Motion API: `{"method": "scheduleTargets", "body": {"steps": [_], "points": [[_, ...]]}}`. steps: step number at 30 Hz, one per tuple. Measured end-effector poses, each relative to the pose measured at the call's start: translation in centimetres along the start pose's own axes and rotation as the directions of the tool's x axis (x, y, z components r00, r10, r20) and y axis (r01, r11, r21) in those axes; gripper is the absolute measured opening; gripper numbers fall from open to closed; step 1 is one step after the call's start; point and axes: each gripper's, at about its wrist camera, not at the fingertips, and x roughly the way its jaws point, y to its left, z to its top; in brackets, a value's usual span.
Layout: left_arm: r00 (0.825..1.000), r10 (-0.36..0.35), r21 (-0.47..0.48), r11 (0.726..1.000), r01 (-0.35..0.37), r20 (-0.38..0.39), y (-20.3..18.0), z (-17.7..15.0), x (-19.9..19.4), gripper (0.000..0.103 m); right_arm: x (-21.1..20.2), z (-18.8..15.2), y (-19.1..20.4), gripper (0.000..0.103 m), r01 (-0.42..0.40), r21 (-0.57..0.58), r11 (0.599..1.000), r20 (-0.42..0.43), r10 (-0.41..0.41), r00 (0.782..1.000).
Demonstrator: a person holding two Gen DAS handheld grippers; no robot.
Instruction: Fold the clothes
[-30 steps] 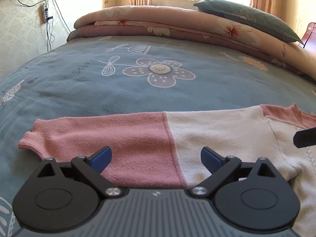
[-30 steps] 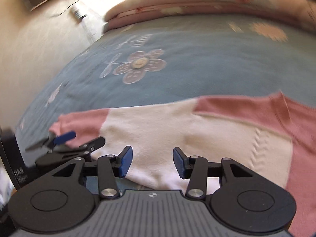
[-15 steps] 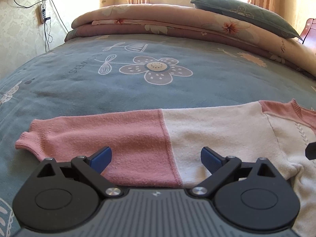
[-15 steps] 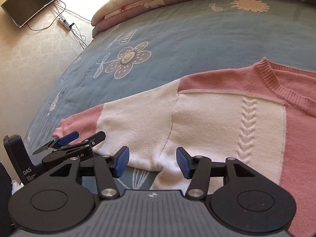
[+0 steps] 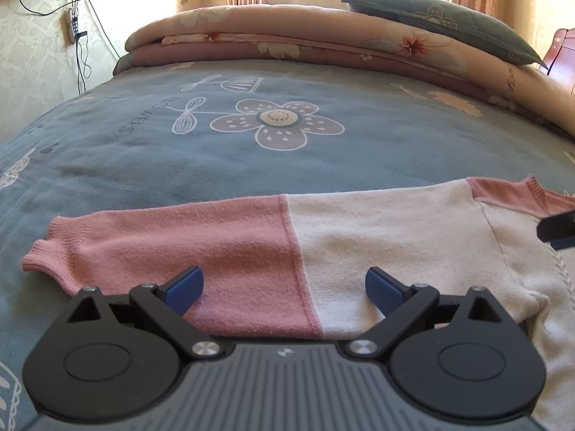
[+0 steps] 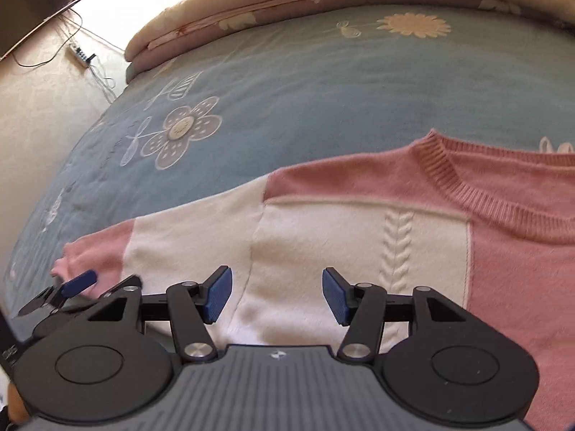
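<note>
The sweater (image 5: pixel 359 237) lies spread flat across the near edge of the bed (image 5: pixel 251 158), one sleeve stretched out toward the bed's left edge with its pink cuff (image 5: pixel 39 258) at the far left, then a pink band, then white up to the shoulder seam.

The left gripper (image 5: pixel 284 287) has barely shifted over the last second. It hangs low over the sleeve where pink meets white, its fingers (image 5: pixel 183 287) spread wide with nothing between them, much as a second ago. The sleeve itself lies as it did, with no new crease or lift.

The change is on the right. A second ago the right gripper (image 6: pixel 276 296) was swinging, its view smeared and aimed at the upper sleeve. It has since moved right along the sweater and steadied over the white chest panel, just left of the cable-knit braid (image 6: pixel 397 248), with the armpit seam under its left finger (image 6: pixel 217 294). The pink collar (image 6: pixel 463 179) now sits in its view. Its fingers are parted too, a little wider than before, holding nothing.

So the garment is unfolded now, and both grippers are placed along one side, one at mid-sleeve and one near the shoulder. I judge this a line-up for taking hold of the sleeve side, though neither has closed on cloth.
</note>
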Motion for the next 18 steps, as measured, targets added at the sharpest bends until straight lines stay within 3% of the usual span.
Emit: {"method": "scheduleTargets", "body": {"steps": [3, 7, 11, 18], "points": [[1.0, 0.0, 0.003, 1.0, 0.0, 0.0, -0.1, 0.0, 0.0, 0.097, 3.2, 1.2, 0.4, 0.061, 0.112, -0.048, 0.993, -0.024, -0.113, 0.993], [1.0, -0.002, -0.001, 1.0, 0.002, -0.001, 0.0, 0.0, 0.0, 0.097, 6.1, 2.3, 1.3, 0.067, 0.199, -0.12, 0.973, 0.03, -0.197, 0.98], [1.0, -0.002, 0.007, 1.0, 0.002, -0.002, -0.2, 0.0, 0.0, 0.097, 7.0, 4.1, 0.3, 0.068, 0.183, -0.073, 0.98, 0.036, -0.181, 0.983], [1.0, -0.005, 0.01, 1.0, 0.005, 0.003, -0.4, 0.0, -0.2, 0.097, 2.4, 3.0, -0.3, 0.068, 0.142, -0.056, 0.988, 0.071, -0.138, 0.988]]}}
